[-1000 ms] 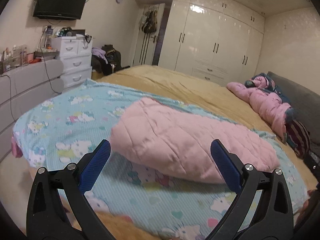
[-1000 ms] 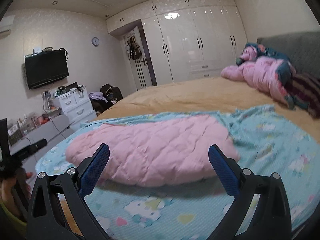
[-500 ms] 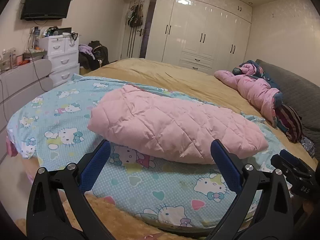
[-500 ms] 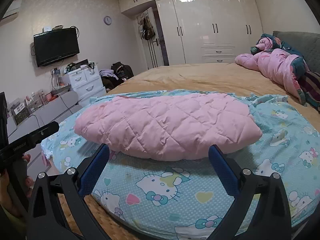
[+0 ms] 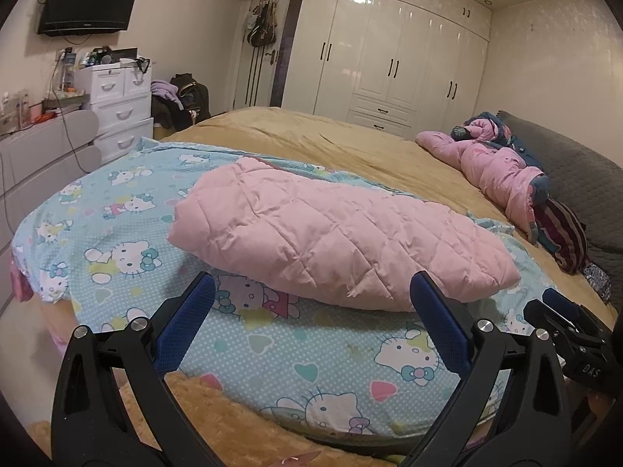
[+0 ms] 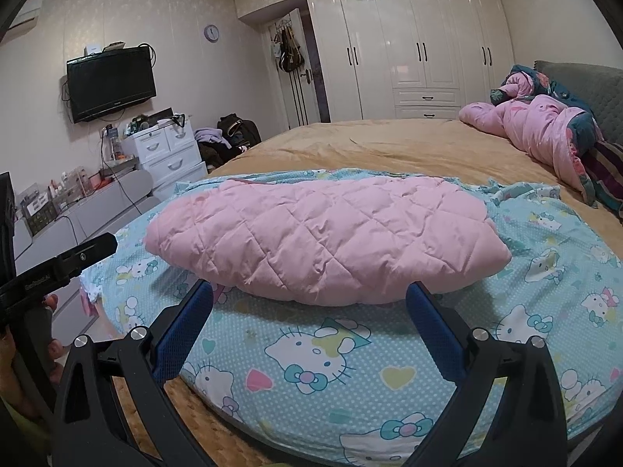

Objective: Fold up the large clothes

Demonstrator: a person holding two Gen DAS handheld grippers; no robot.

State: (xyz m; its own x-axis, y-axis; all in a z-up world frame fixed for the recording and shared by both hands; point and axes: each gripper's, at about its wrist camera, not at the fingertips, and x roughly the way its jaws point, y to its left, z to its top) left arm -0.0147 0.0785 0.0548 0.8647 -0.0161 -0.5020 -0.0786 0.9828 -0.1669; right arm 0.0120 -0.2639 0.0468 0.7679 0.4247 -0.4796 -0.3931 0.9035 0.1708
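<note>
- both my left gripper (image 5: 311, 327) and right gripper (image 6: 309, 325) hung wide apart, empty.
- pink quilted garment (image 5: 335, 241) lay folded on the cartoon sheet (image 5: 117, 210), near the bed's edge.
- risk, as i judged it: puffy padding could spring open, or a pinch could catch the sheet too.

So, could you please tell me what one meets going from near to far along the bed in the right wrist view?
Right gripper → cartoon-cat sheet → pink quilted garment → tan bedspread → white wardrobe.
</note>
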